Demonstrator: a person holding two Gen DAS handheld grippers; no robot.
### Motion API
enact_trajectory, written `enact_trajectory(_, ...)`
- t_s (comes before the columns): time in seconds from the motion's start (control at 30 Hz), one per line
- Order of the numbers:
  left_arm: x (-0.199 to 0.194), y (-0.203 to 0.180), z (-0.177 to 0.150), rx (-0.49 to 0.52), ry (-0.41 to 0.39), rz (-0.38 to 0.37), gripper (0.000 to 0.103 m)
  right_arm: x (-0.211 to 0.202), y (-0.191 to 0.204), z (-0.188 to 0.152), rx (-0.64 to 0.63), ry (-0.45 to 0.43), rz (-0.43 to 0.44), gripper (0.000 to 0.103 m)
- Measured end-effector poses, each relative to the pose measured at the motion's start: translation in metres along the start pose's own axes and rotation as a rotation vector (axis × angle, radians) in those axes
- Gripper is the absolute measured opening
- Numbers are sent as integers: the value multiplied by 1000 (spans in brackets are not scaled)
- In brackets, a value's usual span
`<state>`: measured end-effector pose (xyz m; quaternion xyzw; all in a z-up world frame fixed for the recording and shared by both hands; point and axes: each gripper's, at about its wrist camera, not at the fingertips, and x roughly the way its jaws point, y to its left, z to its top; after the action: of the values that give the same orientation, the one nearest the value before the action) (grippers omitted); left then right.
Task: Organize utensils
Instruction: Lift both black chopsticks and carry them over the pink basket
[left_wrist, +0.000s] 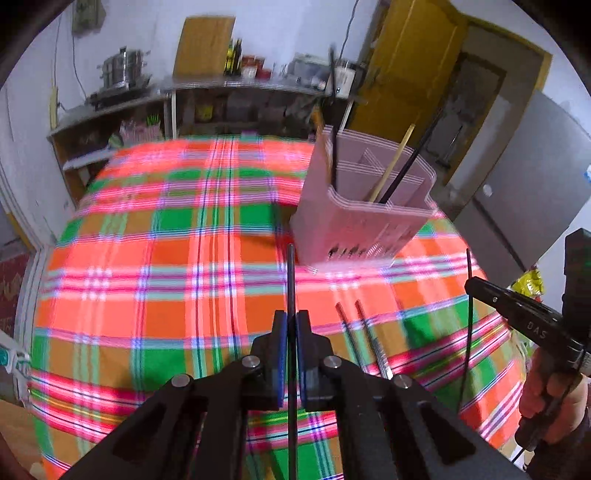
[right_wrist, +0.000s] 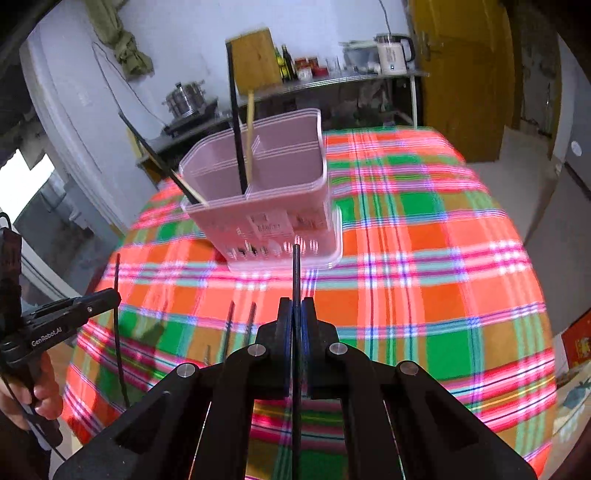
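Note:
My left gripper (left_wrist: 291, 317) is shut on a black chopstick (left_wrist: 291, 275) that stands up between its blue pads. My right gripper (right_wrist: 296, 306) is shut on another black chopstick (right_wrist: 296, 271), also upright. Each shows in the other's view: the right gripper (left_wrist: 471, 285) with its chopstick (left_wrist: 468, 332), the left gripper (right_wrist: 115, 295) with its chopstick (right_wrist: 117, 332). Both hang above the plaid tablecloth (left_wrist: 166, 258), short of the pink divided utensil holder (left_wrist: 354, 225) (right_wrist: 266, 210). The holder contains black chopsticks (right_wrist: 238, 147) and a wooden one (right_wrist: 250, 136). Two dark chopsticks (left_wrist: 360, 332) (right_wrist: 240, 325) lie on the cloth.
Behind the table stands a shelf (left_wrist: 236, 85) with a steel pot (left_wrist: 123, 68), bottles (left_wrist: 236, 55) and a white kettle (right_wrist: 391, 55). A yellow door (left_wrist: 410, 66) is at the back right. A person's hand (left_wrist: 546, 398) holds the right gripper's handle.

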<state>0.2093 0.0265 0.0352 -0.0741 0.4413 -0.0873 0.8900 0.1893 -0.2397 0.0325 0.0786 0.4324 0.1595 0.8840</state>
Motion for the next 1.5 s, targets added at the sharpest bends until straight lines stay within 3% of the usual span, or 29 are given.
enact_trajectory(0.43,-58,-24,24,55,-143,-39,4,-74,19,30,-33,-191,16,5)
enact_trajectory(0.93,-68,-27,20,67,-139,-61,4,-80,15,20,-23,-188,19,5)
enact_trajectory(1.2,-86,-33,41,69,-177,-92,4,-96,21,33,-36,-230,34,4)
enact_trajectory(1.5,-92,-47,78,82,-202,-115,4,-109,43,69,-73,-296,54,4)
